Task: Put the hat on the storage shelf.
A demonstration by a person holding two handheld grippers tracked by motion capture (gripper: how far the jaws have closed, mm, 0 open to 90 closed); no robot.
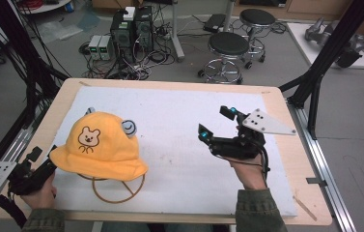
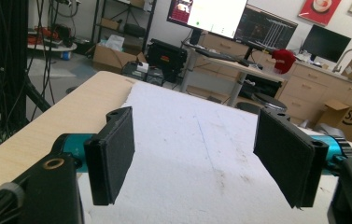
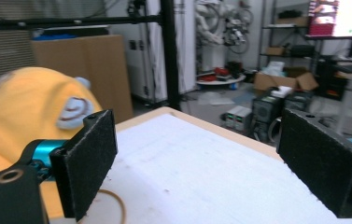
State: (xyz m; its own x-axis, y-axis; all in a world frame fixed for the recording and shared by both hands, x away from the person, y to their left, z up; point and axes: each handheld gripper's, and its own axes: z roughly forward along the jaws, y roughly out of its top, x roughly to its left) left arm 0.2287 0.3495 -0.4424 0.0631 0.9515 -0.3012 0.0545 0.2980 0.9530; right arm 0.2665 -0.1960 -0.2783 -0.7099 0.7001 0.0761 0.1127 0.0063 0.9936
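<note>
A yellow hat (image 1: 100, 145) with a little bear face on its front is sitting on the white mat (image 1: 179, 121), toward the left of the wooden table (image 1: 63, 96). Its brown chin cord (image 1: 117, 193) is looping out from under the brim on the near side (lying flat on the mat). Small grey-blue ears are sticking out at the crown.

The left gripper (image 1: 37, 162) is resting at the near-left corner of the table, just beside the brim of the hat, in the person's left hand (image 1: 42, 195). In the left gripper view its jaws are standing spread wide with nothing between them, just bare mat ahead.

The right gripper (image 1: 216, 123) is hanging above the mat to the right of the hat, well apart from it, pointing toward it. Its jaws are also standing wide apart and empty; in the right gripper view the hat (image 3: 29, 121) is showing beyond the left jaw.
</note>
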